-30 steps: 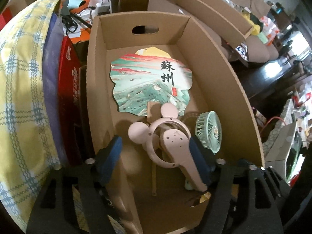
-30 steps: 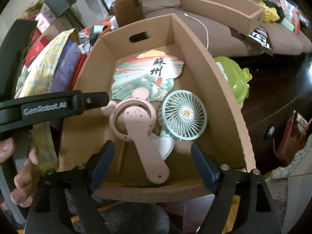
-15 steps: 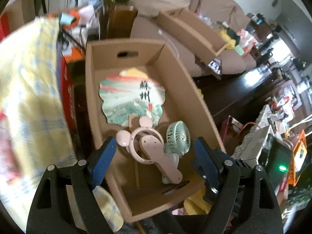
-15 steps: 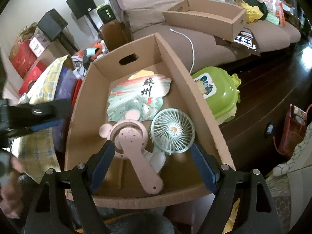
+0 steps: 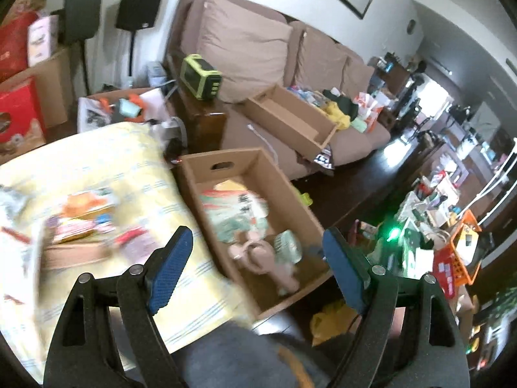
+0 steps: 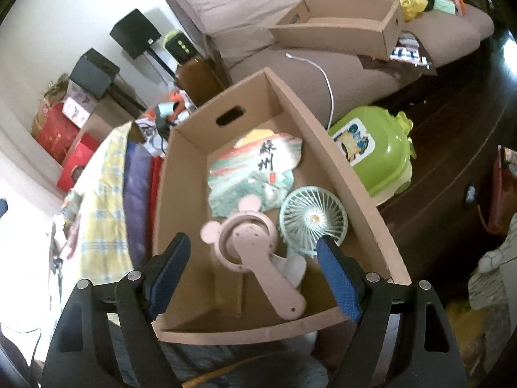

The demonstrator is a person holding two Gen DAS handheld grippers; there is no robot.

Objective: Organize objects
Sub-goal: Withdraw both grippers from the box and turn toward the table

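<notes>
Both grippers are standing wide apart and gripping nothing. Seen from its own camera, the left gripper (image 5: 257,270) is hovering high above the scene; its jaws have just been opening further, and nothing is sitting between its blue pads (image 5: 169,268). Directly ahead of it and below, between the two fingers, the cardboard box (image 5: 278,174) is lying with its handle-hole end pointing away. Inside, blurred, the pink fan (image 5: 258,257) is lying nearest the gripper, a mint fan (image 5: 287,245) is sitting just to its right, and the flat paper fan (image 5: 236,207) is lying beyond them. To the left of the gripper a yellow checked cloth (image 5: 106,168) is covering a surface where small blurred items are scattered. Farther ahead, a brown sofa (image 5: 258,51) is carrying a second, empty cardboard tray (image 5: 290,119).

From the right wrist view, the right gripper (image 6: 253,274) is hanging open over the near end of the same cardboard box (image 6: 339,174). The pink fan (image 6: 255,255), with its round ears, is lying between the fingers with its handle pointing toward the gripper, apart from both pads. The mint fan (image 6: 311,218) is touching its right side, and the paper fan (image 6: 255,169) is lying flat farther ahead, partly under the pink one. A green plastic container (image 6: 374,152) is sitting on the dark floor to the right of the box.
</notes>
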